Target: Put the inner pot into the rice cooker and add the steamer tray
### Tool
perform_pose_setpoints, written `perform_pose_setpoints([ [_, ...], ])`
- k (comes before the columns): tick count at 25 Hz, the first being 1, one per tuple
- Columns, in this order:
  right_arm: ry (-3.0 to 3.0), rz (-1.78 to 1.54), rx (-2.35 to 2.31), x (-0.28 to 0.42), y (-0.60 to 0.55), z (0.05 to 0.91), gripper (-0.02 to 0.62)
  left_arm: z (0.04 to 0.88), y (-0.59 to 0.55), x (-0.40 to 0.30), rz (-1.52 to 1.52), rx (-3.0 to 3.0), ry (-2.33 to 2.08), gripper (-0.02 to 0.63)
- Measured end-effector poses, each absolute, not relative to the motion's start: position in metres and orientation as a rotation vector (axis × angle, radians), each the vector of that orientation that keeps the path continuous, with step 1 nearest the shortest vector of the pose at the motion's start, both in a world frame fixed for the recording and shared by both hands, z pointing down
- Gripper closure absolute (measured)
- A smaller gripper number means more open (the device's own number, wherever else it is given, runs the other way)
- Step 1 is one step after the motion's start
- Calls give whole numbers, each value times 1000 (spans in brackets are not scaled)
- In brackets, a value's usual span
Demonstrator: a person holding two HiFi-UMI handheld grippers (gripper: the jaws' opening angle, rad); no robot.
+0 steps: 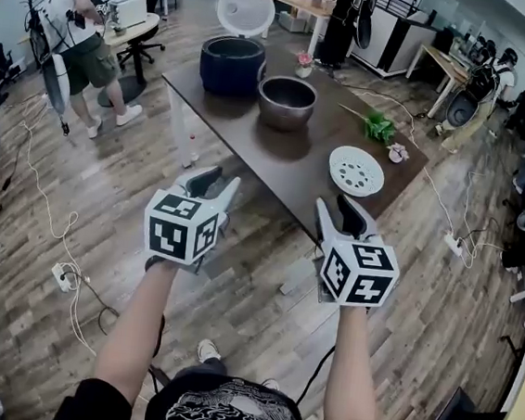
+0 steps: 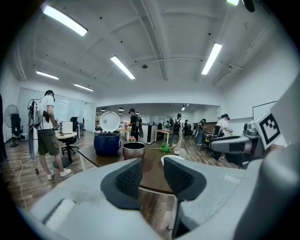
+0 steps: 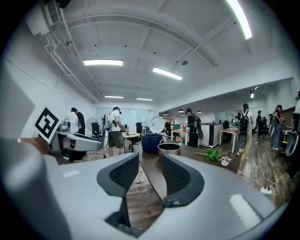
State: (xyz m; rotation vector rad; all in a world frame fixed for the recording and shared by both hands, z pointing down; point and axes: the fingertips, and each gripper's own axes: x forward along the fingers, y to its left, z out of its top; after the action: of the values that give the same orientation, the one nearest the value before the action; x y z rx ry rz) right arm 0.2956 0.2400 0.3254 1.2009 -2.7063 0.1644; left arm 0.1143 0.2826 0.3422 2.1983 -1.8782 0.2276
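A dark blue rice cooker (image 1: 231, 64) with its white lid raised stands at the far end of a dark brown table (image 1: 285, 170). A metal inner pot (image 1: 287, 102) sits on the table just right of it. Nearer, on the right side, a white perforated steamer tray (image 1: 356, 170) lies flat. My left gripper (image 1: 217, 185) and right gripper (image 1: 337, 212) hover short of the table's near edge, above the floor. Both are open with nothing between the pads. The left gripper view shows the left gripper (image 2: 152, 176), the cooker (image 2: 107, 143) and the pot (image 2: 134, 150) ahead. The right gripper (image 3: 151, 176) faces the pot (image 3: 168, 148).
A green sprig (image 1: 378, 126), a small flower (image 1: 398, 152) and a little potted flower (image 1: 304, 64) also lie on the table. A person (image 1: 80, 41) stands at the left by a chair; others stand at desks behind. Cables and a power strip (image 1: 62, 276) cross the wooden floor.
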Motion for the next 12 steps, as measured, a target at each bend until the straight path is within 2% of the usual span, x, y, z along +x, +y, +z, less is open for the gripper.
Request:
perform_pose_setpoints([
  [12, -2673, 166, 1227, 223, 237, 325, 333, 345, 266, 42, 200, 2244, -1804, 389],
])
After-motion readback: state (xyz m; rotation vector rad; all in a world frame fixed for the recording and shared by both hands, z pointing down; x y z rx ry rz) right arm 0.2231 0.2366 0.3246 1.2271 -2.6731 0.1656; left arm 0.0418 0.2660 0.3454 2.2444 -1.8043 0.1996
